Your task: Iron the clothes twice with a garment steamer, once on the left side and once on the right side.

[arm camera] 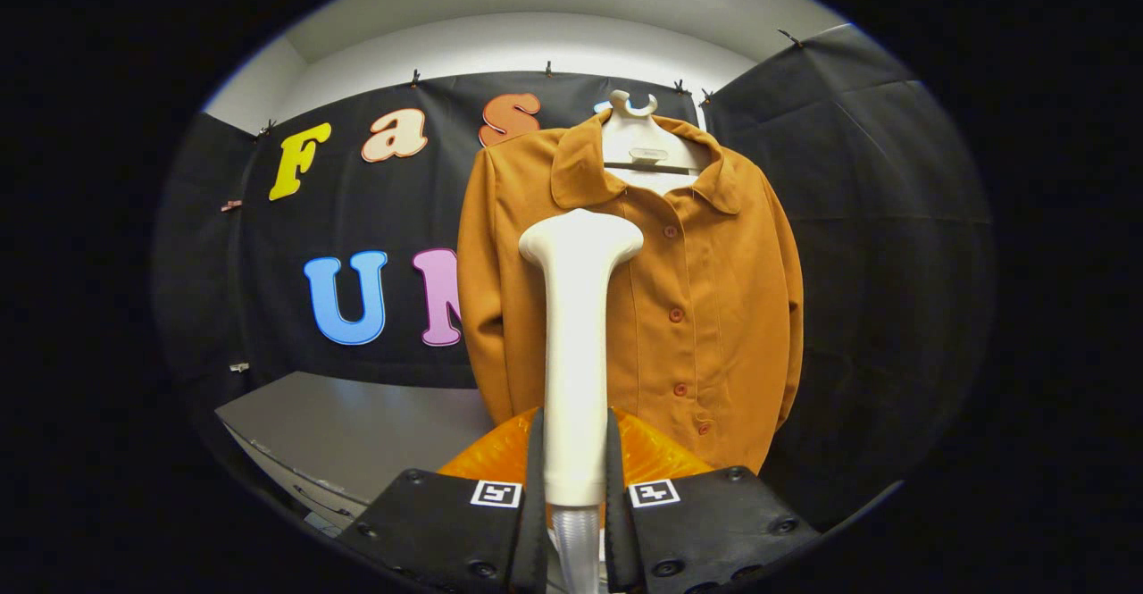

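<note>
An orange-brown buttoned shirt [705, 299] hangs on a white hanger [636, 138] in front of the black cloth wall. My gripper [575, 478] is shut on the handle of a white garment steamer [577, 335], both fingers pressing its sides. The steamer stands upright between the fingers, its wide head [580, 238] raised in front of the shirt's left half, about chest height. I cannot tell whether the head touches the fabric. A clear hose [576, 545] leaves the bottom of the handle.
A grey table [357, 433] lies low to the left of the shirt. An orange translucent part [656, 455] sits just behind the fingers at the base of the steamer. Black cloth walls close in behind and to the right.
</note>
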The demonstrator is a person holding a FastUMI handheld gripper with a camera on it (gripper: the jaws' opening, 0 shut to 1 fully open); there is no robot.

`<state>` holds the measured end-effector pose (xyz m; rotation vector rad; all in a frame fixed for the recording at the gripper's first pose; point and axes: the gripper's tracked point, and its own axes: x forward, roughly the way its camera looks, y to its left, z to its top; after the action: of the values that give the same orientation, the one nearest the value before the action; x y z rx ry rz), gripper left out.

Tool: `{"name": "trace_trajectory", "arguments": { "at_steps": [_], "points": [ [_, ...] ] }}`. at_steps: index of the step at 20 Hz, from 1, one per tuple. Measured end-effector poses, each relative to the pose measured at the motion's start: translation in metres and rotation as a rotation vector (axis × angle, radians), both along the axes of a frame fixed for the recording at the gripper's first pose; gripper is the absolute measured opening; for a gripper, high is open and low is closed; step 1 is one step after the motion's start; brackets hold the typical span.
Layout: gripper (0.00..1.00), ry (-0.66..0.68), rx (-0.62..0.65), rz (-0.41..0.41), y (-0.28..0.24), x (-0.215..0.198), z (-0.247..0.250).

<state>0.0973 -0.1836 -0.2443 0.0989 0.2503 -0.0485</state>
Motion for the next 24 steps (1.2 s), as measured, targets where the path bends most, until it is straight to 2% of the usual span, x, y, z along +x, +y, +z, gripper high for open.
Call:
{"name": "trace_trajectory", "arguments": {
  "at_steps": [10,24],
  "points": [
    [0.29,0.152,0.014,-0.005,-0.003,-0.034,-0.072],
    [0.29,0.431,0.026,-0.002,-0.004,-0.094,-0.193]
  ]
}}
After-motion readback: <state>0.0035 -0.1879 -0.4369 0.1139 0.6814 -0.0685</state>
